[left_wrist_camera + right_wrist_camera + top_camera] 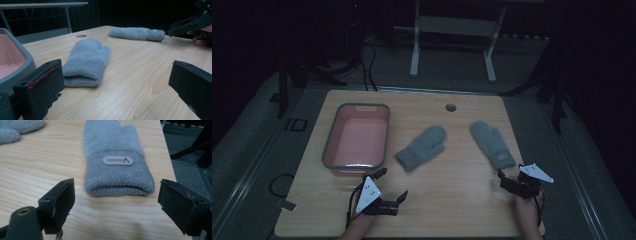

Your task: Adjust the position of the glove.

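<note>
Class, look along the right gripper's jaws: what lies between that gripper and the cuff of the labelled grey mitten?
Only bare wooden table lies between the open right gripper and the labelled mitten, as the right gripper view shows.

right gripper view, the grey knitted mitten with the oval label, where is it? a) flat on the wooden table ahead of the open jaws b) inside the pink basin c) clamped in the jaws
a: the grey knitted mitten with the oval label lies flat on the wooden table, cuff toward the right gripper, whose jaws stand wide apart and touch nothing.
</note>
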`<state>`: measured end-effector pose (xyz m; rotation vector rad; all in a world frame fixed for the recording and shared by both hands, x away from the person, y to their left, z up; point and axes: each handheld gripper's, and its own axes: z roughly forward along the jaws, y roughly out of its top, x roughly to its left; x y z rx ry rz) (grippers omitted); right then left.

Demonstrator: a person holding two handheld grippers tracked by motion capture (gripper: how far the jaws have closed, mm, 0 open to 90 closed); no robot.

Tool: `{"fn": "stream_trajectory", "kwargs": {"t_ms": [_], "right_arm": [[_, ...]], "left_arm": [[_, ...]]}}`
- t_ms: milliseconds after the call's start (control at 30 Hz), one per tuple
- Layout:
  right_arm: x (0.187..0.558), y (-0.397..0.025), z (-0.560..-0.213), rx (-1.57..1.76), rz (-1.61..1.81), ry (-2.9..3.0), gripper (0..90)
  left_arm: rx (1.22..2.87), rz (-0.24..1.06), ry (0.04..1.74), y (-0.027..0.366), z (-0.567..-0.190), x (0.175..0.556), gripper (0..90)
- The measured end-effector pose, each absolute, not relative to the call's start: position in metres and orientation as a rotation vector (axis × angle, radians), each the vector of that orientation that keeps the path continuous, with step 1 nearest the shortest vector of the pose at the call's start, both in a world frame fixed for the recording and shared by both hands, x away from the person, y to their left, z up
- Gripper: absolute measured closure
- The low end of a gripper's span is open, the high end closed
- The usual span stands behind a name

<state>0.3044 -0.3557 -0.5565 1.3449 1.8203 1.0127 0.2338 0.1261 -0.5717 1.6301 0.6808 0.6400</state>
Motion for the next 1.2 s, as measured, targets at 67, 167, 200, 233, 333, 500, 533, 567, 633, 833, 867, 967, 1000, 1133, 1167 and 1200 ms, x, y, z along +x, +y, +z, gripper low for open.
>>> {"fn": "stream_trajectory", "kwargs": {"t_ms": [67, 167, 200, 233, 333, 500, 533, 567, 633, 833, 867, 967, 1000, 1133, 1167, 1200], "right_arm": [[0.305, -0.356, -0.556, 1.349, 1.013, 1.82, 14.5], [0.305, -0.357, -0.556, 1.346, 1.032, 1.814, 17.5], [0.304, -0.358, -0.556, 1.348, 1.048, 1.812, 17.5], [0.304, -0.358, -0.556, 1.349, 1.056, 1.812, 17.5], [0.304, -0.357, -0.556, 1.351, 1.05, 1.823, 17.4], [0.303, -0.34, -0.547, 1.289, 1.03, 1.901, 16.7], [0.305, -0.337, -0.545, 1.282, 1.045, 1.922, 16.7], [0.307, -0.334, -0.542, 1.283, 1.041, 1.948, 16.5], [0.311, -0.327, -0.537, 1.271, 1.021, 1.967, 16.1], [0.323, -0.306, -0.525, 1.253, 1.074, 2.031, 13.9], [0.326, -0.302, -0.523, 1.248, 1.08, 2.038, 13.9], [0.334, -0.289, -0.518, 1.211, 1.097, 2.055, 13.7], [0.337, -0.285, -0.515, 1.201, 1.105, 2.064, 13.7], [0.348, -0.267, -0.504, 1.159, 1.168, 2.071, 13.7], [0.351, -0.262, -0.501, 1.148, 1.176, 2.071, 13.7], [0.355, -0.258, -0.497, 1.139, 1.186, 2.08, 13.7]], "left_arm": [[1.628, 0.638, 0.68, 0.126, -0.572, 0.234, 0.2], [1.624, 0.633, 0.685, 0.127, -0.572, 0.234, 0.3], [1.622, 0.63, 0.688, 0.127, -0.572, 0.234, 0.2], [1.621, 0.629, 0.688, 0.127, -0.572, 0.234, 0.2], [1.622, 0.629, 0.687, 0.127, -0.572, 0.234, 0.2], [1.628, 0.634, 0.678, 0.126, -0.572, 0.234, 0.2], [1.628, 0.634, 0.678, 0.126, -0.572, 0.234, 0.2], [1.627, 0.633, 0.68, 0.127, -0.572, 0.234, 0.2], [1.627, 0.63, 0.678, 0.127, -0.572, 0.234, 0.3], [1.627, 0.627, 0.678, 0.127, -0.572, 0.234, 0.2], [1.627, 0.626, 0.678, 0.127, -0.572, 0.234, 0.2], [1.629, 0.628, 0.676, 0.127, -0.572, 0.234, 0.2], [1.628, 0.628, 0.676, 0.127, -0.572, 0.234, 0.2], [1.624, 0.624, 0.681, 0.127, -0.572, 0.234, 0.3], [1.625, 0.624, 0.68, 0.127, -0.572, 0.234, 0.2], [1.625, 0.624, 0.68, 0.127, -0.572, 0.234, 0.2]]}}
